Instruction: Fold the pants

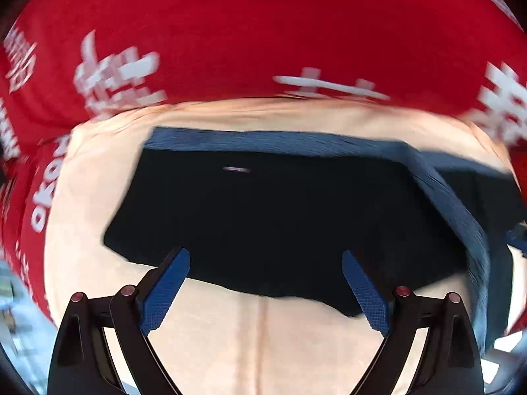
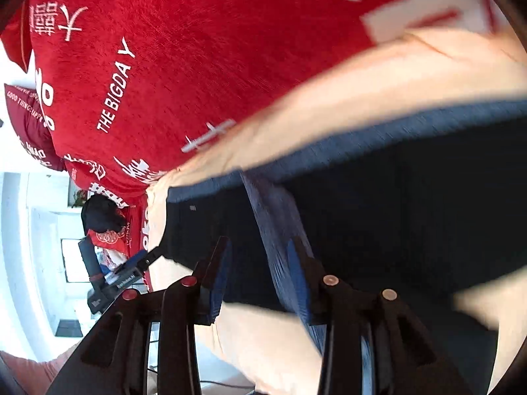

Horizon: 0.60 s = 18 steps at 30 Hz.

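We hover over the dark pants [image 1: 263,217], spread on a peach sheet [image 1: 263,345] with the red bedspread [image 1: 230,33] beyond. Our left gripper [image 1: 265,283] gapes wide at their near hem, gripping nothing. Our right gripper [image 2: 260,273], half spread, straddles a raised blue fold [image 2: 276,217]; we cannot tell whether it grips. Likely mid-fold: next, pinch the near hem. Sheet lies bare nearer us.

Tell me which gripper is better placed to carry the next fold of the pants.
Right, probably. The right gripper has the blue waistband between its fingers, mid-pants. The left gripper hangs open at the near edge on the peach sheet, gripping nothing.
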Available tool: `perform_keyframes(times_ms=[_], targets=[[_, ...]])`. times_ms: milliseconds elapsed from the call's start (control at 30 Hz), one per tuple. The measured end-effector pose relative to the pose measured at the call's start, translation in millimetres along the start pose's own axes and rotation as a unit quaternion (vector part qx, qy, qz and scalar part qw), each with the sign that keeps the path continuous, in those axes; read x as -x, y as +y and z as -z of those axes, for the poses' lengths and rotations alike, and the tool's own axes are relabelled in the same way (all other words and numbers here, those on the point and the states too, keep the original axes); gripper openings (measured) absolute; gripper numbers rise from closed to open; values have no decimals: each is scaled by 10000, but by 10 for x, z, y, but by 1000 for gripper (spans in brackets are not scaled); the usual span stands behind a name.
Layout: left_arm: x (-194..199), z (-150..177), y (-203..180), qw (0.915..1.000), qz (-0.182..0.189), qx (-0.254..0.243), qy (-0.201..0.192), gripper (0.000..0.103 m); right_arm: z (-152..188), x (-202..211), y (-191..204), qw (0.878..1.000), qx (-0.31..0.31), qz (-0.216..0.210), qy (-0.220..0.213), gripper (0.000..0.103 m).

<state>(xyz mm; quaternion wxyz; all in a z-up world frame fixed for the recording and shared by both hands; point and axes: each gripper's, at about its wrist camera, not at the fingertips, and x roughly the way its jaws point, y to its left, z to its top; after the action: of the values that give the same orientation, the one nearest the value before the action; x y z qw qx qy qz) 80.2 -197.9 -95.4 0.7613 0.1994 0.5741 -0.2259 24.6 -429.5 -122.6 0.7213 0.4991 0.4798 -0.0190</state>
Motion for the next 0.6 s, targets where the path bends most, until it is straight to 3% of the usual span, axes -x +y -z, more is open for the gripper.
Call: perform_keyframes(times_ms=[133,267,467,600], targets=[[25,86,-361,9970,617,-457,78,94,526,312,-388,9982,-593,112,-61,40],[54,285,-885,9899,1221,-685,227,95,1170,568,-684,9929,-1039,533,-230,40],[95,607,-1385,9807,1651,-995,340,94,2115,735,-1106,9797,-1713,979,-350,40],[152,853,-1710,9764,1847,-967,561,94,2558,798,-1312,9703,-2129,980,-601,40]])
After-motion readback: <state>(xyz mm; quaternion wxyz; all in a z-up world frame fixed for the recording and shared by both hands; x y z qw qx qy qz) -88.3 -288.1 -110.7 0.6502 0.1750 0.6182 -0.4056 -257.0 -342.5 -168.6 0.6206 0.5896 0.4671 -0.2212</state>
